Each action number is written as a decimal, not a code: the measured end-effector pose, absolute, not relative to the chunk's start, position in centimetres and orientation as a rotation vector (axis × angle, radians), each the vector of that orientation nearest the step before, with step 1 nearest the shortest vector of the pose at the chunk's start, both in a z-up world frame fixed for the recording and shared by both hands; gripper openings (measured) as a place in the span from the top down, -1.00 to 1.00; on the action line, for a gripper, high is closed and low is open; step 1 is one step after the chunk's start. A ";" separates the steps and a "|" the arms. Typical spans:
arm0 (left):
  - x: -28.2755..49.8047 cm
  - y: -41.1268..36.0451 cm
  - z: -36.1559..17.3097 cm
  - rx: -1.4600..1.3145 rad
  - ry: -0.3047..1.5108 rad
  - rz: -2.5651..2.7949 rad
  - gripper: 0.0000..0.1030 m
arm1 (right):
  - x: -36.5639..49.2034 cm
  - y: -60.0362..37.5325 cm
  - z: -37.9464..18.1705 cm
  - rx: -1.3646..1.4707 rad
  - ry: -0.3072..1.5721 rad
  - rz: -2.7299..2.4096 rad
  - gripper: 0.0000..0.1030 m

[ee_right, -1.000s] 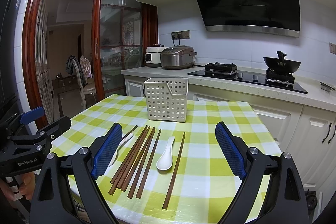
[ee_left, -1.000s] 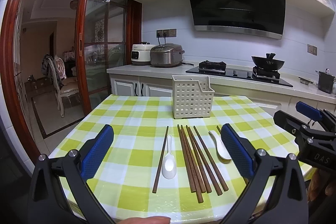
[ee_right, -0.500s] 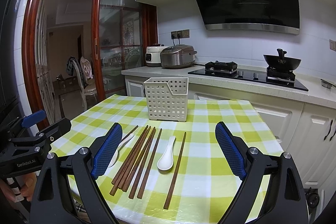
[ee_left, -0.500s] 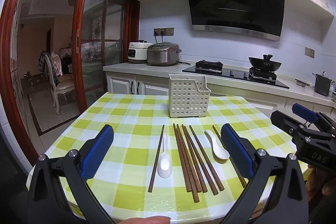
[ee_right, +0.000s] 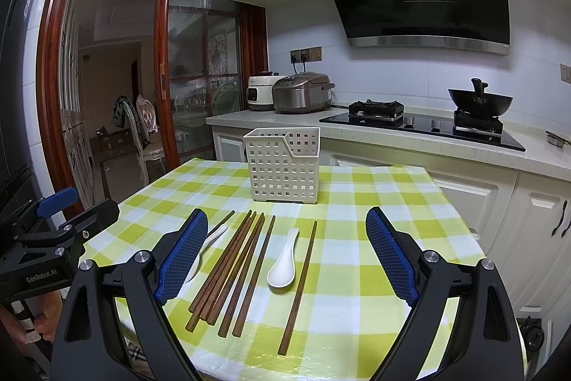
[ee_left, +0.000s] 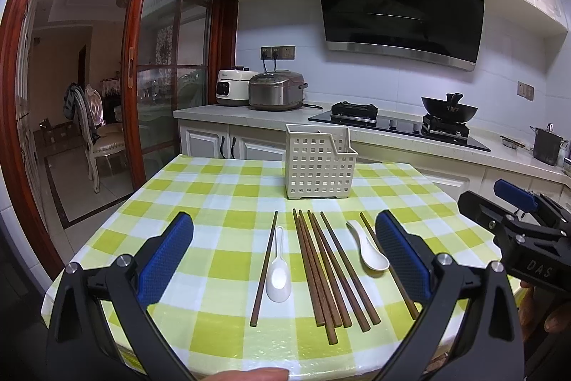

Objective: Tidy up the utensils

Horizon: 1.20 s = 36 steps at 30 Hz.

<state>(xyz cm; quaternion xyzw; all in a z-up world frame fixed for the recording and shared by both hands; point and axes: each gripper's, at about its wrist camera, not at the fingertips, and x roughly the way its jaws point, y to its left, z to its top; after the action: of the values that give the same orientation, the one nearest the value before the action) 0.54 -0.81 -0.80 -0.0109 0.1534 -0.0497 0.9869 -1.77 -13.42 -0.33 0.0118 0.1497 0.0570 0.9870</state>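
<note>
A white slotted utensil basket [ee_left: 318,163] stands upright at the far middle of the checked table [ee_left: 221,199]; it also shows in the right wrist view [ee_right: 283,166]. In front of it lie several brown chopsticks [ee_left: 323,259] and two white spoons [ee_left: 279,275], [ee_left: 369,250]. In the right wrist view the chopsticks [ee_right: 232,265] and one spoon [ee_right: 283,261] lie between the fingers; the other spoon [ee_right: 210,238] is partly hidden by the left finger. My left gripper [ee_left: 285,259] and right gripper [ee_right: 285,256] are both open, empty, held near the table's front edge.
A kitchen counter [ee_left: 214,111] with two rice cookers [ee_left: 276,90], a hob and a wok [ee_left: 448,108] runs behind the table. A steel pot [ee_left: 546,145] stands at far right. A sliding glass door [ee_left: 164,88] and a chair [ee_left: 96,131] are left.
Both grippers have pulled back and risen slightly, so the utensils sit a little farther away in view. Nothing on the table has moved; both grippers stay open.
</note>
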 end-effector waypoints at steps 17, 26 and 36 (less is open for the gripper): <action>8.3 1.1 -4.7 0.011 0.608 -0.061 -0.92 | 4.6 -15.7 -3.7 0.079 0.521 0.023 -0.65; 14.4 2.1 -9.1 0.012 0.820 -0.093 -0.91 | 10.1 -15.5 -6.5 0.059 0.688 0.049 -0.63; 19.4 2.8 -9.2 0.047 0.927 -0.095 -0.91 | 16.5 -12.0 -8.0 0.021 0.853 0.146 -0.02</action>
<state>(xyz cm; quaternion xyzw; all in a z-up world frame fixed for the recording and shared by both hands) 19.44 2.81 -9.19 0.0227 0.4469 -0.0457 0.8931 16.48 -11.99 -7.97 0.0104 0.4135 0.0709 0.9077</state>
